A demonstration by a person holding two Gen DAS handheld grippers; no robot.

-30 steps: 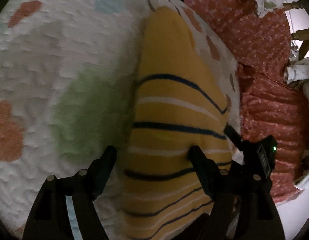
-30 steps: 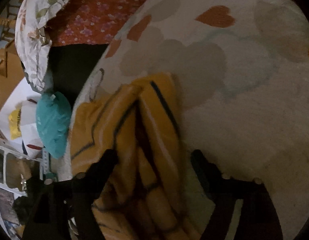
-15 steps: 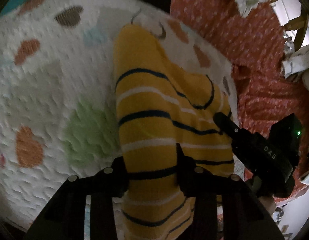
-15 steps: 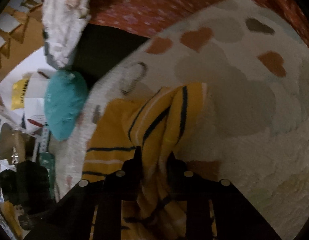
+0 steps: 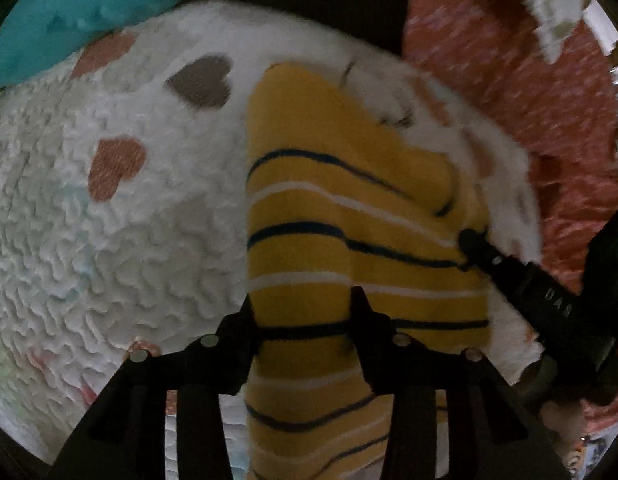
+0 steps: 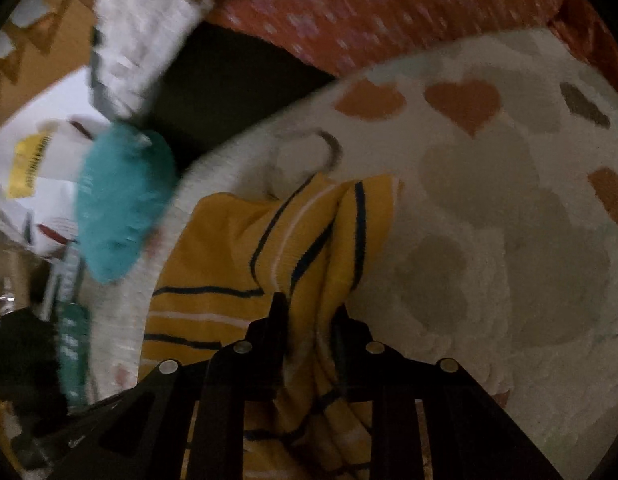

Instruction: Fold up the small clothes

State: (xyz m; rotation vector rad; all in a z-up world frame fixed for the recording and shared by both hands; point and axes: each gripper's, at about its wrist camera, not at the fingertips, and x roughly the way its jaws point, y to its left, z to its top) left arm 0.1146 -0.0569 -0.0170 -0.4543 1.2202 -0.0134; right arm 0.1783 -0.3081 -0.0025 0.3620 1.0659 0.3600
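The yellow striped garment (image 5: 349, 216) lies through the centre of the left wrist view, on a white blanket with hearts (image 5: 121, 240); its near end runs up between your tools, so that end is lifted for a fold, as best one can judge. Your left gripper (image 5: 303, 312), at lower centre, has the cloth pinched between its pads, though the jaws are easing apart a little. Your right gripper (image 6: 309, 318), at lower centre of its own view, is clamped on a bunched ridge of the same garment (image 6: 237, 240). In the left view its dark body enters from the lower right. A teal cushion (image 6: 121, 204) sits at the left of the right view, off the blanket edge. Red patterned bedding (image 5: 509, 92) fills the upper right of the left view.
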